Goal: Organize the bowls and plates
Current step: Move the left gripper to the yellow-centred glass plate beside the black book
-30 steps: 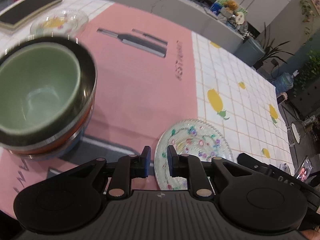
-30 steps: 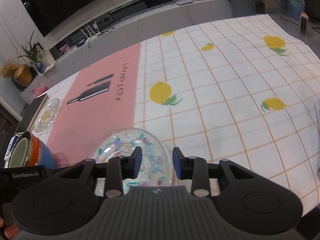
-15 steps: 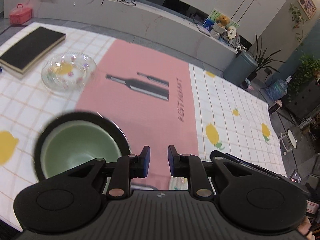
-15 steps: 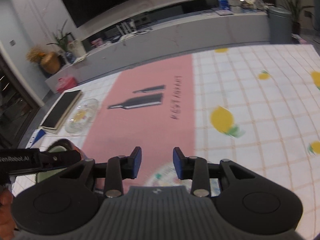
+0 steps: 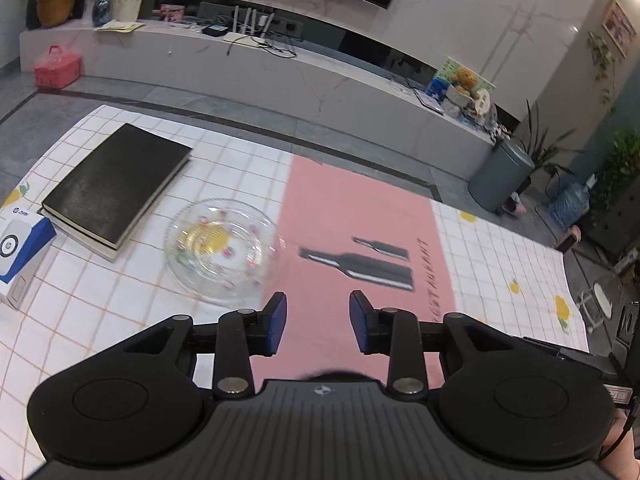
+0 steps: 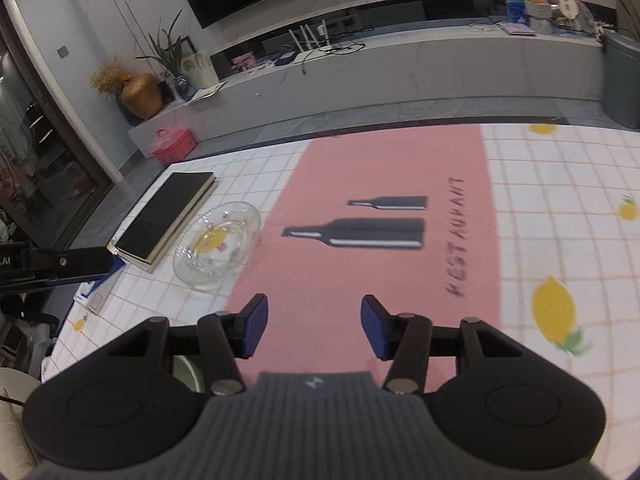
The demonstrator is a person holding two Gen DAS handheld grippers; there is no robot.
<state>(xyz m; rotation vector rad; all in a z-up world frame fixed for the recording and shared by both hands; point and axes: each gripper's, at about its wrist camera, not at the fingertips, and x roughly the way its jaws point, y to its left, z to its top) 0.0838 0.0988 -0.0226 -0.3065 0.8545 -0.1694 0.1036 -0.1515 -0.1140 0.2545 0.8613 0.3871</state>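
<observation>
A clear glass plate [image 5: 224, 250] with small coloured flowers lies on the checked tablecloth, just left of the pink mat [image 5: 360, 240]; the right wrist view shows the glass plate [image 6: 218, 244] too. My left gripper [image 5: 318, 328] hovers above the mat, short of the plate and to its right, its jaws opening with nothing between them. My right gripper [image 6: 314, 328] hangs over the pink mat [image 6: 380, 248] as well, jaws opening and empty. A sliver of the bowl stack [image 6: 186, 374] peeks out under the right gripper's left finger.
A black book [image 5: 116, 186] lies left of the plate, with a blue and white box [image 5: 20, 246] at the table's left edge. The left gripper's arm [image 6: 56, 264] reaches in at the left of the right wrist view. Beyond the table stands a long low TV bench [image 5: 280, 76].
Both grippers have risen and drawn back from the bowl stack and the near flowered plate, which dropped out of view. Both sets of jaws have widened. The far glass plate and book now fill the view.
</observation>
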